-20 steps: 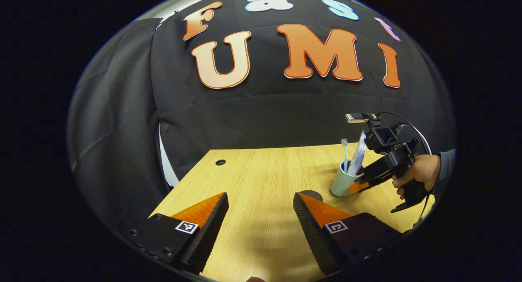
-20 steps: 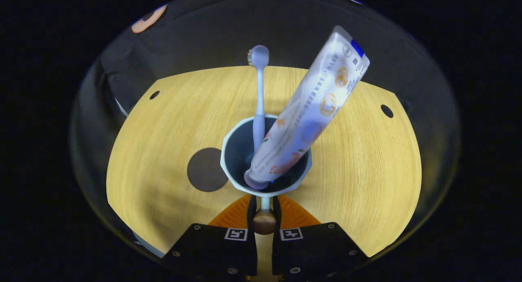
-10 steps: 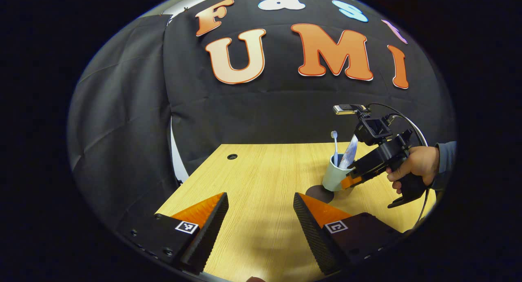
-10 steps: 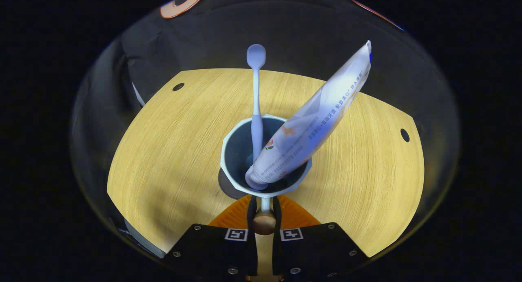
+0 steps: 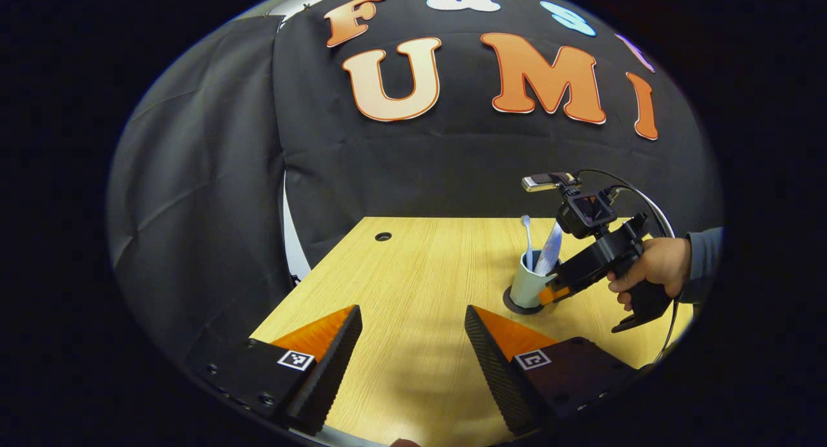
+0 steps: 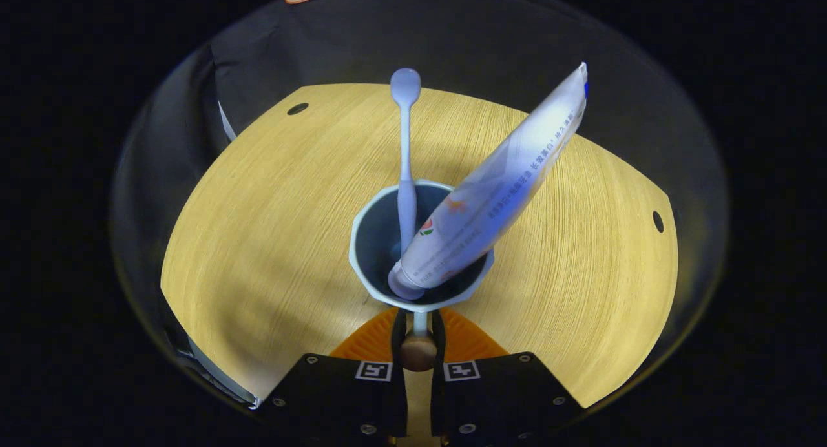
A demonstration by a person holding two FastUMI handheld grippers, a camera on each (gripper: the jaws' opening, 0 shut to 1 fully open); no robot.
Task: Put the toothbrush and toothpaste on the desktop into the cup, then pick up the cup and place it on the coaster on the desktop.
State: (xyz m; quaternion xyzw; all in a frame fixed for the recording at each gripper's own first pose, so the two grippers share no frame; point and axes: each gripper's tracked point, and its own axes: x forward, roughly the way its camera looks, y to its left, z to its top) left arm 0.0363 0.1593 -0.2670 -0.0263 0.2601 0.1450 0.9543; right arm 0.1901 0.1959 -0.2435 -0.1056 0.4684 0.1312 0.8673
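Note:
A pale blue-green cup (image 5: 527,287) stands over the dark round coaster (image 5: 517,307) at the right of the wooden desk. Whether it rests on the coaster or hangs just above it I cannot tell. A toothbrush (image 5: 526,237) and a toothpaste tube (image 5: 551,248) stick up out of it. My right gripper (image 5: 554,293) holds the cup from the right. In the right gripper view the cup (image 6: 363,266) is just ahead, with the toothbrush (image 6: 405,143) upright and the toothpaste (image 6: 504,182) leaning right. My right gripper (image 6: 418,324) is shut on the cup's near edge. My left gripper (image 5: 413,334) hovers open over the desk's near part.
The wooden desk (image 5: 420,272) has a small round hole (image 5: 383,236) near its back left corner. Two such holes (image 6: 297,108) (image 6: 658,221) also mark the desk (image 6: 258,208) in the right gripper view. A hand (image 5: 649,266) in a grey-blue sleeve holds the right gripper.
My right gripper carried the cup left from beside the coaster to over it and lowered it; the coaster is now hidden under the cup in the right gripper view. The left gripper shifted slightly, staying open.

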